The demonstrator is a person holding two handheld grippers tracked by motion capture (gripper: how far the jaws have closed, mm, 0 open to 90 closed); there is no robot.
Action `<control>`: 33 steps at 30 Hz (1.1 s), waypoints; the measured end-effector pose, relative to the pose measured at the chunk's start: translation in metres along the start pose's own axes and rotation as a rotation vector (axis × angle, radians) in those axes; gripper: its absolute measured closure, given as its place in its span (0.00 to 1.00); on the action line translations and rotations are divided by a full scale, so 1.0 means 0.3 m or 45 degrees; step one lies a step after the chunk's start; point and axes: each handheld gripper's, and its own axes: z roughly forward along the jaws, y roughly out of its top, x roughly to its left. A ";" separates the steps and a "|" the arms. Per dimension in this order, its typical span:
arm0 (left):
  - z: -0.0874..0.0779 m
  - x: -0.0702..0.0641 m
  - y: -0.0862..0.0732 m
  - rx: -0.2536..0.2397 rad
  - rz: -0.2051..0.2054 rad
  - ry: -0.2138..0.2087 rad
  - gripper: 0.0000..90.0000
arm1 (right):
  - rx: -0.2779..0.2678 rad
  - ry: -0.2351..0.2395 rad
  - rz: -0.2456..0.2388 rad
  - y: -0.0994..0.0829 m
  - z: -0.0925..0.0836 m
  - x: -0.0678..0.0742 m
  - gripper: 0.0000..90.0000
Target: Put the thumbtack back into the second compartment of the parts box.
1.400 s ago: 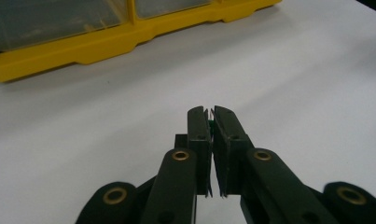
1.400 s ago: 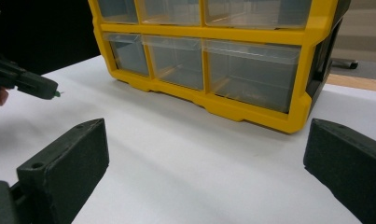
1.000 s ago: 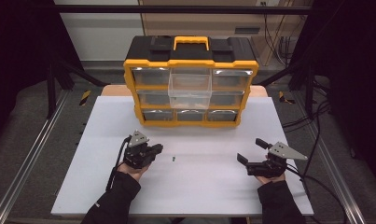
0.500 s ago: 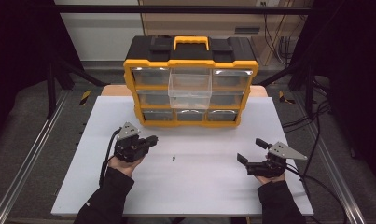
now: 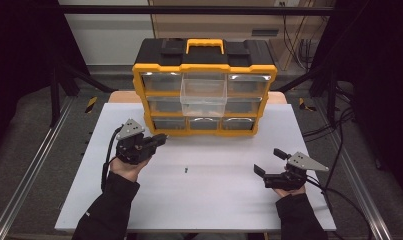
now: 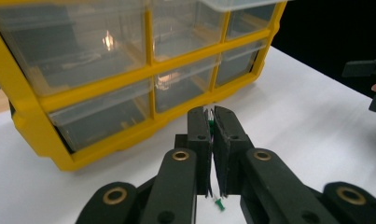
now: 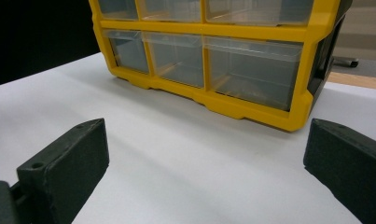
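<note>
So the left gripper (image 5: 159, 138) has its fingers pinched shut on a tiny green-tipped screw (image 6: 211, 125), hovering off the bench (image 5: 204, 200) just in front of the yellow organizer's (image 5: 204, 132) bottom-left drawer. The pulled-out clear drawer (image 5: 204, 92) sits up and to the right of those fingers, middle column, so I'd guess that's where it's headed. A second small screw (image 5: 186, 170) lies on the bench, in front of the organizer and nearer the left hand. The right gripper (image 5: 269, 161) rests with fingers spread wide, holding nothing. The pinched piece is mostly hidden between the pads, so I can't make out its long axis.
</note>
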 end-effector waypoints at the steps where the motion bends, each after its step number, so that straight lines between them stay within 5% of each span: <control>1: -0.003 -0.001 0.009 -0.004 0.005 0.000 0.95 | -0.003 -0.002 -0.004 0.000 0.000 -0.001 0.00; 33: -0.093 -0.089 0.301 -0.137 0.126 -0.019 0.95 | -0.003 -0.005 -0.005 0.000 0.000 -0.001 0.00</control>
